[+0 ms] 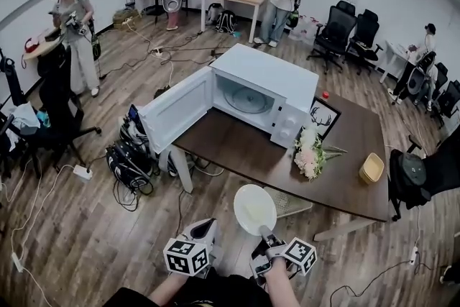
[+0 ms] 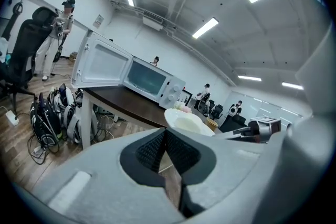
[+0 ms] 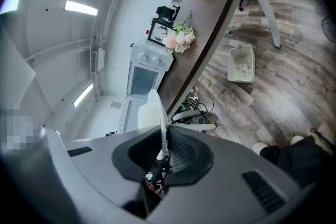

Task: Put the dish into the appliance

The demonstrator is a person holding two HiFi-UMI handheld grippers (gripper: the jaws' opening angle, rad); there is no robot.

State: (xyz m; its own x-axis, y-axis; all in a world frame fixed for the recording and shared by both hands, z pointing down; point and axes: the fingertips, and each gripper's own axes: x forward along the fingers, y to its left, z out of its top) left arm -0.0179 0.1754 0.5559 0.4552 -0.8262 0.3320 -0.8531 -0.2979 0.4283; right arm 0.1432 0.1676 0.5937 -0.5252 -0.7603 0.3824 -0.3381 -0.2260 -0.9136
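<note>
Head view: a white microwave (image 1: 266, 93) stands on a dark wooden table (image 1: 244, 151). Its door (image 1: 176, 108) is swung wide open to the left, and a glass turntable (image 1: 244, 98) lies in the cavity. The dish, a round white plate (image 1: 254, 208), is in the air in front of the table's near edge, well apart from the microwave. The right gripper (image 1: 264, 230) pinches its near rim. The left gripper (image 1: 203, 228) hangs just beside it, holding nothing. To the right on the table are a bunch of pale flowers (image 1: 309, 151), a framed picture (image 1: 323, 117) and a small yellow bowl (image 1: 371, 167); what is in the bowl cannot be made out.

Left gripper view: the left gripper's (image 2: 167, 149) jaws are closed together with nothing between them. Beyond them is the plate (image 2: 186, 122), with a pale cream patch at its middle. Farther off is the microwave (image 2: 152, 81) with its open door (image 2: 102, 65).

Right gripper view: the right gripper (image 3: 163, 152) is narrowly closed on the plate (image 3: 160, 123), which is seen edge-on with its rim pressed between the pads. Past it stand the microwave (image 3: 144, 78) and the flowers (image 3: 178, 39). A white perforated basket (image 3: 241, 63) sits on the wooden floor beside the table.
</note>
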